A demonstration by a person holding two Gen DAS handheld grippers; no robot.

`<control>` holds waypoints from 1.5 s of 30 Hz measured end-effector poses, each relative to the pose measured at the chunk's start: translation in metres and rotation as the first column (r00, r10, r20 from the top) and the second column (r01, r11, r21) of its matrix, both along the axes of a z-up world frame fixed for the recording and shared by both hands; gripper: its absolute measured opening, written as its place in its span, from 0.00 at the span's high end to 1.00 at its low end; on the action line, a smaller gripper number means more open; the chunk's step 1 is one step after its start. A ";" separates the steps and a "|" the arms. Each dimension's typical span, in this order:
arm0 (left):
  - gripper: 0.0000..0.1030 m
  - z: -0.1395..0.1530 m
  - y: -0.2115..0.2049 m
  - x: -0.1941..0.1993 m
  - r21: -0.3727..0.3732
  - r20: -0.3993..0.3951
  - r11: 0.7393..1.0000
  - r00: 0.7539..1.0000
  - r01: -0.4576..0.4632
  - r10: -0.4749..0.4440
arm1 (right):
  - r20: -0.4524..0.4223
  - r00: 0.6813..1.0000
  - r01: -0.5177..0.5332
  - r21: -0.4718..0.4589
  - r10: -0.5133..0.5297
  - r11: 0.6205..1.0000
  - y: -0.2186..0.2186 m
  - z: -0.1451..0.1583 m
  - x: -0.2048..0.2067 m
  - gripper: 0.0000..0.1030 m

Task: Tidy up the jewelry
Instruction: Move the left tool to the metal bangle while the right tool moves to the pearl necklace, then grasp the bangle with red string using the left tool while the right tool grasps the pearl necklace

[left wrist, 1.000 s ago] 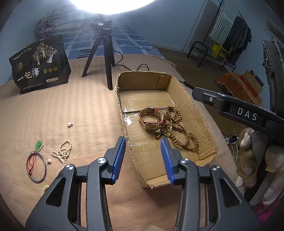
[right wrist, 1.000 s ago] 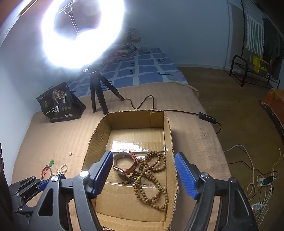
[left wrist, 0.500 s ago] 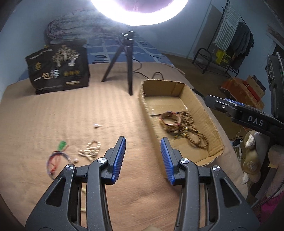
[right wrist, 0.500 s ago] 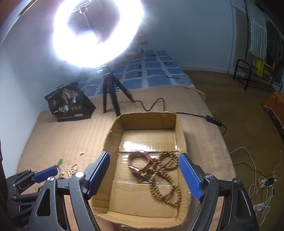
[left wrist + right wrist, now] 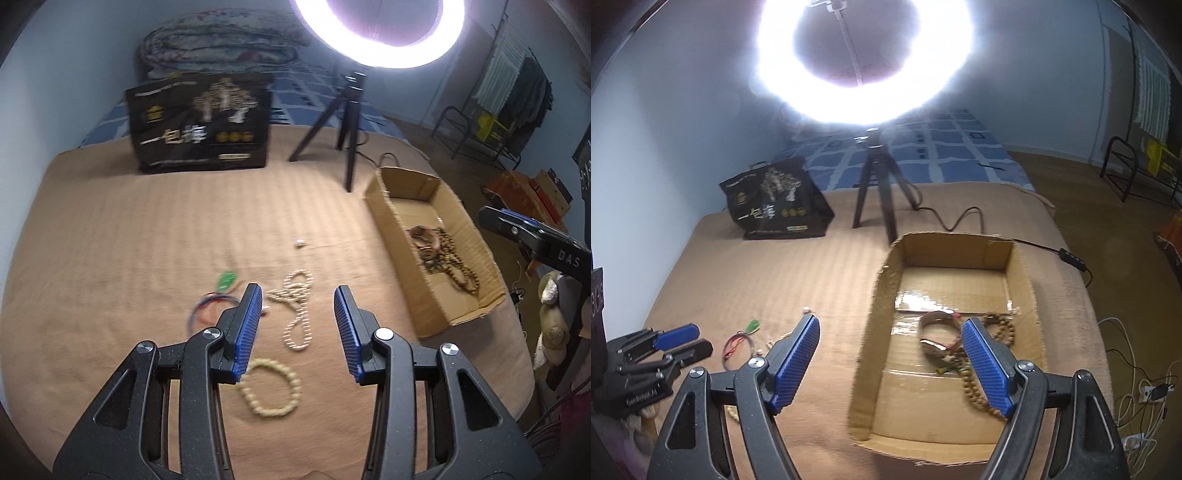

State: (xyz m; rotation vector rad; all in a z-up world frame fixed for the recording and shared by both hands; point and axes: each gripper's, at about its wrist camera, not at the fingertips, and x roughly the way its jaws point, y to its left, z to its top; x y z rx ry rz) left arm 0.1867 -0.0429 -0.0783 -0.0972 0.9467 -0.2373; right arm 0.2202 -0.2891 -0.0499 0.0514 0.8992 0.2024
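Beads lie loose on the tan blanket (image 5: 110, 229): a pale necklace (image 5: 297, 310) in a long loop and a pale bracelet (image 5: 269, 386) in a ring. The necklace shows right between the 2 jaws of the left gripper (image 5: 298, 328), but lower down, with nothing touching it. The bracelet sits just under the left jaw. Those jaws stand partly apart and hold nothing.

A red cord ring (image 5: 210, 306) with a green charm (image 5: 226, 280) lies just left of the necklace, and 1 tiny white bit (image 5: 301, 243) sits farther off.

The box (image 5: 384, 206) on the right already has a watch (image 5: 938, 332) and brown beads (image 5: 1001, 328). The right gripper (image 5: 890, 363) hangs over its near left wall, jaws wide apart and empty.

A grab could catch only 1 strand, so the necklace might slip out. It could also snag the cord, since they lie so close.
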 end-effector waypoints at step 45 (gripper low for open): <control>0.74 -0.096 0.042 0.027 0.096 -0.202 0.992 0.978 0.080 -0.059 | -0.338 0.920 -0.166 0.126 0.199 0.978 0.150 -0.129 0.040 0.56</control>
